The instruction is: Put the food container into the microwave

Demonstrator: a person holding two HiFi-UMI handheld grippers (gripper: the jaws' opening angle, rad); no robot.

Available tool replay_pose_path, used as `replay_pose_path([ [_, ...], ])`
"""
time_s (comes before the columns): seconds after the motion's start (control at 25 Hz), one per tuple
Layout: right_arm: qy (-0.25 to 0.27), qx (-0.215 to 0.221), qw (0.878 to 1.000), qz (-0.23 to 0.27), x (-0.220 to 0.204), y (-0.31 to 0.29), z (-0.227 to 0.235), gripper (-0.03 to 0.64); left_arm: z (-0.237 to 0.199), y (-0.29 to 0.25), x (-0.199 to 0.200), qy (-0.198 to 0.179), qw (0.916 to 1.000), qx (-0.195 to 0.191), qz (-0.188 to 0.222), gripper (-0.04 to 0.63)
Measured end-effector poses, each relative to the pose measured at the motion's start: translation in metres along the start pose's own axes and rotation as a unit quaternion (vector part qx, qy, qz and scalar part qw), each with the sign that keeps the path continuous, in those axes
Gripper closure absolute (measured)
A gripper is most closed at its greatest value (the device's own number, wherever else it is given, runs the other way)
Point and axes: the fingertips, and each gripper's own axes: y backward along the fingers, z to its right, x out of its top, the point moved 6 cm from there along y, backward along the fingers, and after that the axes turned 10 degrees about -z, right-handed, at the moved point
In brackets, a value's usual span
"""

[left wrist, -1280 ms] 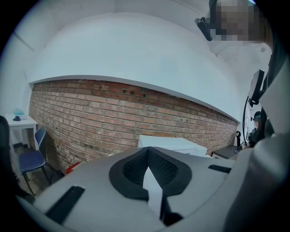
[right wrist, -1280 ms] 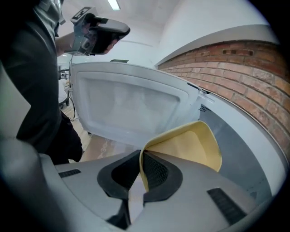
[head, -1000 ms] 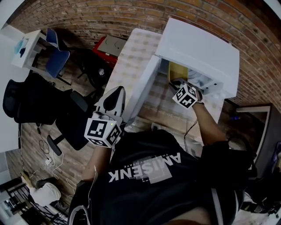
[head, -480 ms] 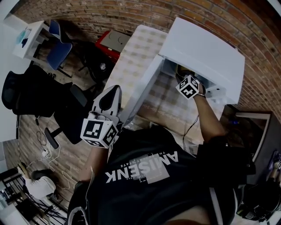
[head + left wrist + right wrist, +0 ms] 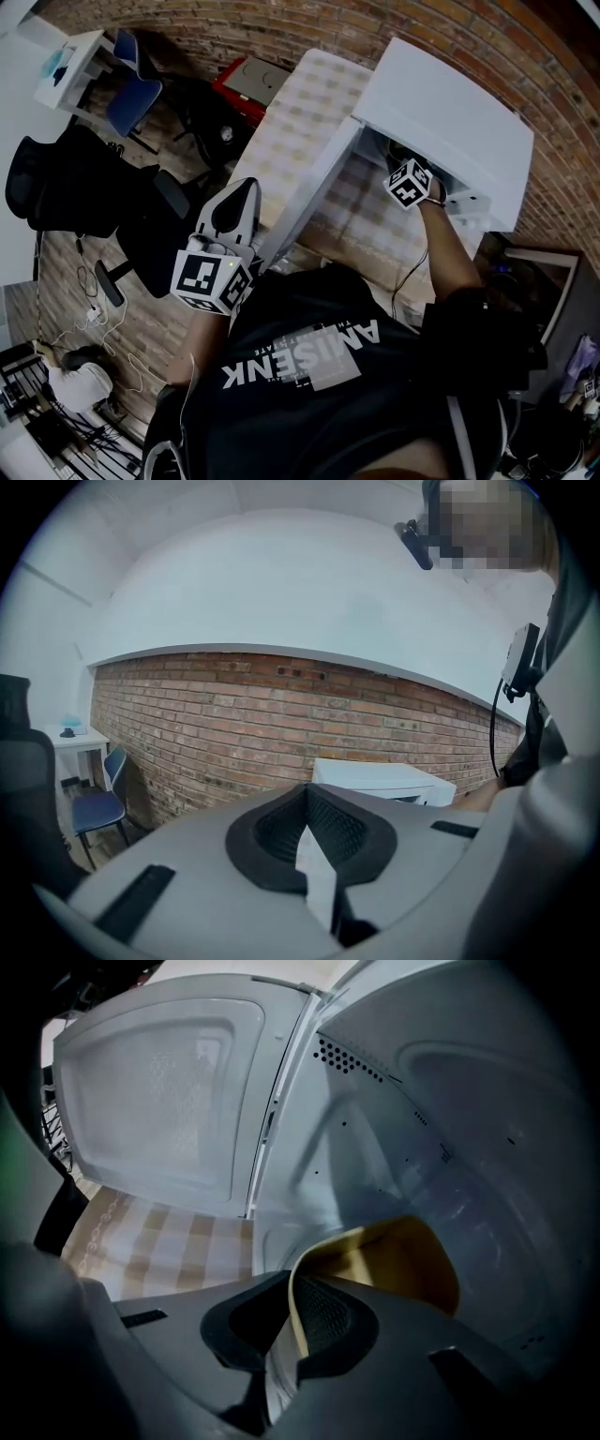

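Note:
The white microwave (image 5: 450,112) stands on a checked tablecloth (image 5: 309,112) with its door (image 5: 314,197) swung open to the left. My right gripper (image 5: 403,171) reaches into the cavity, its jaws hidden in the head view. In the right gripper view, the right gripper (image 5: 292,1305) is shut on the rim of the yellow food container (image 5: 403,1260), which is inside the cavity (image 5: 450,1129), near its floor. The inner face of the door (image 5: 159,1091) shows at left. My left gripper (image 5: 240,197) (image 5: 314,841) is held by the person's chest, shut and holding nothing.
Black office chairs (image 5: 66,197) and a blue chair (image 5: 131,103) stand on the floor at left, with a red box (image 5: 246,80) beyond. A white side table (image 5: 70,61) is at the far left. A brick wall (image 5: 281,724) runs behind the microwave (image 5: 384,780).
My right gripper has gone deeper into the microwave with the container, which no longer shows in the head view. The left gripper has barely moved.

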Motion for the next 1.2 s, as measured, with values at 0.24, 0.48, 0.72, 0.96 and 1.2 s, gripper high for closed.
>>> replay_pose_path([
  [0.24, 0.012, -0.025, 1.0, -0.007, 0.001, -0.004, 0.001, 0.568, -0.006, 0.001, 0.001, 0.004, 1.0, 0.005, 0.003, 0.584],
  [0.48, 0.004, -0.045, 0.999, -0.009, -0.001, -0.003, 0.005, 0.514, -0.005, -0.001, 0.001, 0.001, 1.0, -0.004, 0.004, 0.584],
  [0.72, -0.013, -0.066, 0.998, -0.004, 0.001, 0.013, 0.006, 0.471, -0.013, -0.008, 0.01, -0.004, 0.9996, -0.026, 0.004, 0.584],
  [0.96, -0.028, -0.091, 0.995, 0.027, 0.016, 0.052, -0.004, 0.465, -0.018, -0.016, 0.022, -0.033, 0.9973, -0.065, 0.012, 0.584],
  [1.2, -0.089, -0.103, 0.989, 0.052, 0.029, 0.101, -0.027, 0.466, -0.027, -0.021, 0.03, -0.043, 0.9917, -0.119, 0.023, 0.584],
])
